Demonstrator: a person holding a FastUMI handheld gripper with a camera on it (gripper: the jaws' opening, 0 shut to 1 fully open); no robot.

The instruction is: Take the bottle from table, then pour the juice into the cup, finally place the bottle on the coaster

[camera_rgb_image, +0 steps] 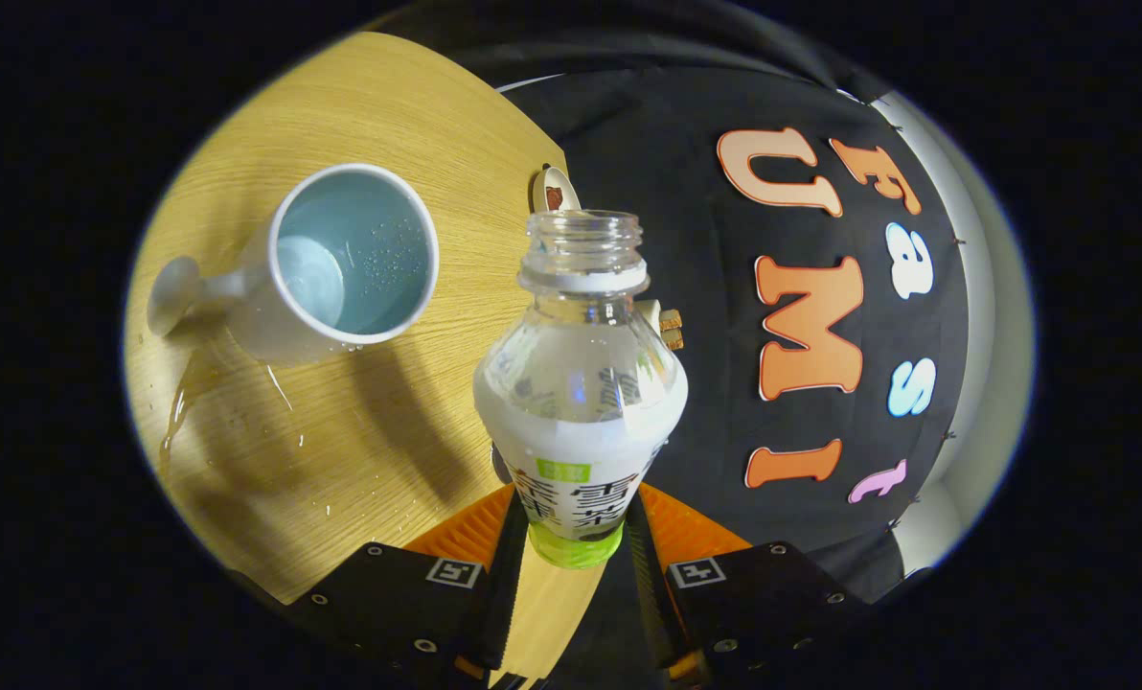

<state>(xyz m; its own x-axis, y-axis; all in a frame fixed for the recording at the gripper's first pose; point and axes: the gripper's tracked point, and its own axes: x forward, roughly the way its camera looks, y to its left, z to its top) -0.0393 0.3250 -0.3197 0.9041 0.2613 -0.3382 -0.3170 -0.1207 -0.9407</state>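
The gripper (576, 537) holds the bottle (579, 383) by its lower body — both fingers press against its sides. The bottle has no cap, and its open neck points away from the fingers, with a little green juice showing at its base. Left of the neck and farther out, the cup (341, 259) stands on the wooden table (360, 431), its handle to the left. Spilled liquid glistens on the table near the cup — a puddle (183, 402) and scattered drops.
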